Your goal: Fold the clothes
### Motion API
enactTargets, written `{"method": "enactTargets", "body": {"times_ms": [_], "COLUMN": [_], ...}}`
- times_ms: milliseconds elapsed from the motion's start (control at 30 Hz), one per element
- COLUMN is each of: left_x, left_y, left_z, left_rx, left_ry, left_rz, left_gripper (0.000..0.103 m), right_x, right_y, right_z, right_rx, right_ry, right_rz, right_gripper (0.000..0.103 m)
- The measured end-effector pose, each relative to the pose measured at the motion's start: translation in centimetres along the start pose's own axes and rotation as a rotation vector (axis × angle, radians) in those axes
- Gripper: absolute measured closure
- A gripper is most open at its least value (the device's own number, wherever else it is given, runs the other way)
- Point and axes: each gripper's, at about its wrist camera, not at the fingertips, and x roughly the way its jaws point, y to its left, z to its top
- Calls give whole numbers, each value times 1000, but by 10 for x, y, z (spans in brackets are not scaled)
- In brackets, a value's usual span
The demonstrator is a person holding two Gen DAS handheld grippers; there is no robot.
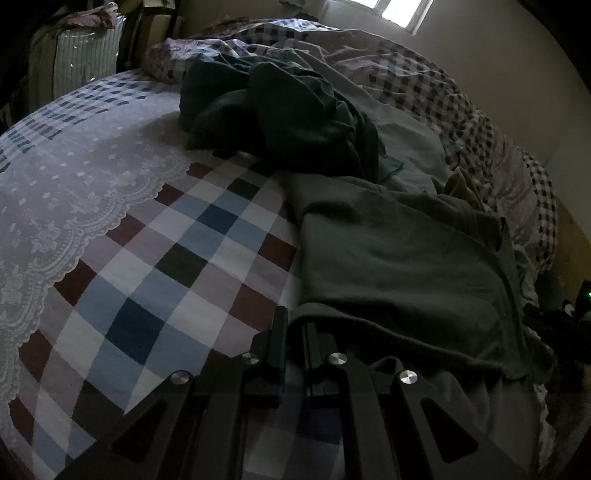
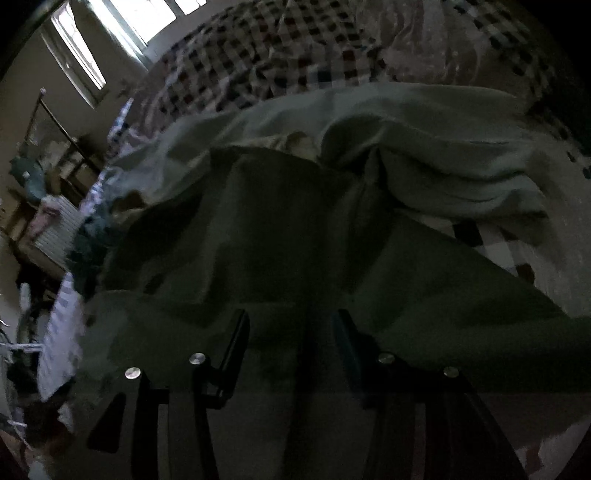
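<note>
A grey-green garment (image 1: 399, 258) lies spread on the right side of the bed. My left gripper (image 1: 295, 325) sits at its near left corner, jaws nearly together, and the hem folds over the right finger (image 1: 312, 343). In the right wrist view the same garment (image 2: 280, 229) fills the frame, dark and rumpled. My right gripper (image 2: 290, 325) is open, fingers wide apart, with the cloth lying between and under them. Farther up the bed a dark teal garment (image 1: 280, 110) is heaped, and a pale garment (image 1: 410, 151) lies beside and partly under it.
The bed wears a checked and lace-print sheet (image 1: 147, 240), bare on the left. A bunched checked duvet (image 1: 461, 107) runs along the wall side. A striped bag (image 1: 85, 55) stands past the bed's far corner. A window (image 2: 136, 18) lights the room dimly.
</note>
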Motion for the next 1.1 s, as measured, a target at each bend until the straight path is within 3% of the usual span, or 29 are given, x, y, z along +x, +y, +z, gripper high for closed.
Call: {"method": "enactTargets", "body": {"times_ms": [133,200,533,867,933,1033,1100], "left_x": [1,2,-1,-3,-3,-8,-19], "left_y": [-1,0,-1,-1,0,10,21], "left_z": [1,2,6,7,8,11,15], "left_rx": [8,2,-9,-17,-21,-81,-144], "left_ry": [2,5,19,34,43,46,12], "left_rz": [4,-1,-5,-32,-42,-84,-138], "left_gripper": [97,97,97,95,91,76,54], "right_x": [-10,-16,-61,-40,-42,-45,-45], "right_y": [8,12,33,15,19,28,30], "right_z": [-1,-2,-8,-9,-8,1,7], "right_rx": [-25,-38,-63,-9,-12,-41,-50], "right_ry": [-31,-49,-117,-27,-36,-53,-66], "right_rz": [-24,-36,-77,-252,-269,-294,-293], "right_gripper": [90,98,99,99,99,99,99]}}
